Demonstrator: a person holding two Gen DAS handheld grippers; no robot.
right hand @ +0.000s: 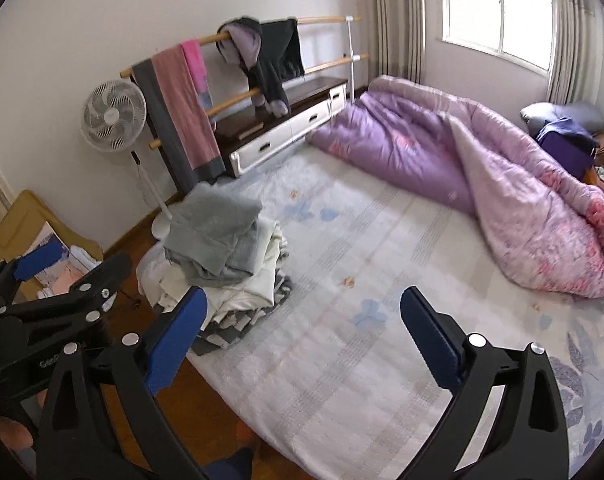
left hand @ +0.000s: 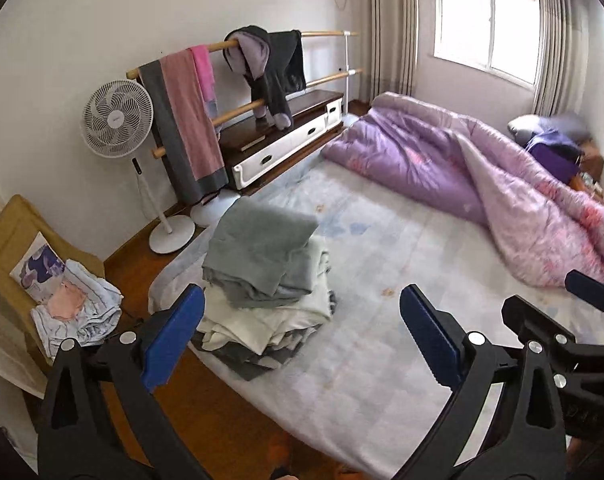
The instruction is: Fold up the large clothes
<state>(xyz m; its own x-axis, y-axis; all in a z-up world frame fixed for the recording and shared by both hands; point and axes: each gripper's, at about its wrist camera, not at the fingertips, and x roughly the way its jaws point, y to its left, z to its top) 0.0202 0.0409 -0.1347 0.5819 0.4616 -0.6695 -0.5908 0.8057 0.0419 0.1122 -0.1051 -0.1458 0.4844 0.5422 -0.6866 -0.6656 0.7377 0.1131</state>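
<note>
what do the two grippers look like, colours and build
Both match. The left gripper and right gripper each have two black plastic arms with triangular cut-outs, joined by round silver bolts. Each finger carries a flat blue pad with a finely toothed edge. In the right wrist view, the left gripper's black body shows faint pale lettering, too blurred to read. No cables or sleeves show.

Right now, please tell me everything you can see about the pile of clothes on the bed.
The pile of clothes sits on the near left corner of the bed, close to its edge. On top lies a grey-green cloth, thick and soft-looking, loosely folded. Under it are cream-white layers, and at the bottom a grey piece that sticks out. The stack is uneven and leans a little. Neither the left gripper nor the right gripper touches it; both are open and empty.
</note>
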